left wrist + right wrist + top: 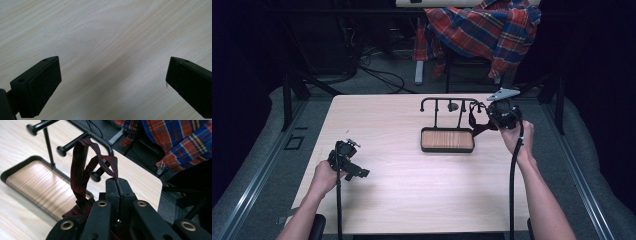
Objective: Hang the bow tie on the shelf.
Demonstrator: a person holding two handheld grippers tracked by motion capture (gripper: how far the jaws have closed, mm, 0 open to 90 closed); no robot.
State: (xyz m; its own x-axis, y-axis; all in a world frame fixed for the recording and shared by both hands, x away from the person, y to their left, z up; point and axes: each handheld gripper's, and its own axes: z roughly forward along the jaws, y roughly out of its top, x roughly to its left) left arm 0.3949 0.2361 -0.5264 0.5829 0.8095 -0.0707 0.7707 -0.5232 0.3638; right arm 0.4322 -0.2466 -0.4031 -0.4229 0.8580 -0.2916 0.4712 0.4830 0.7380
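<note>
A black peg rack (448,103) with a wooden base tray (447,140) stands at the table's back right. My right gripper (487,120) is just right of the rack, shut on a dark red strap (80,170). The strap loops up from a dark red pouch (75,213) hanging below the jaws. The loop sits at the nearest peg (96,176); I cannot tell whether it is around it. My left gripper (355,169) rests low at the front left, open, with bare table between its pads (45,82).
A plaid shirt (484,25) hangs over a chair behind the table. Cables lie on the floor (377,75) beyond the far edge. The table's right edge (156,192) is close behind the rack.
</note>
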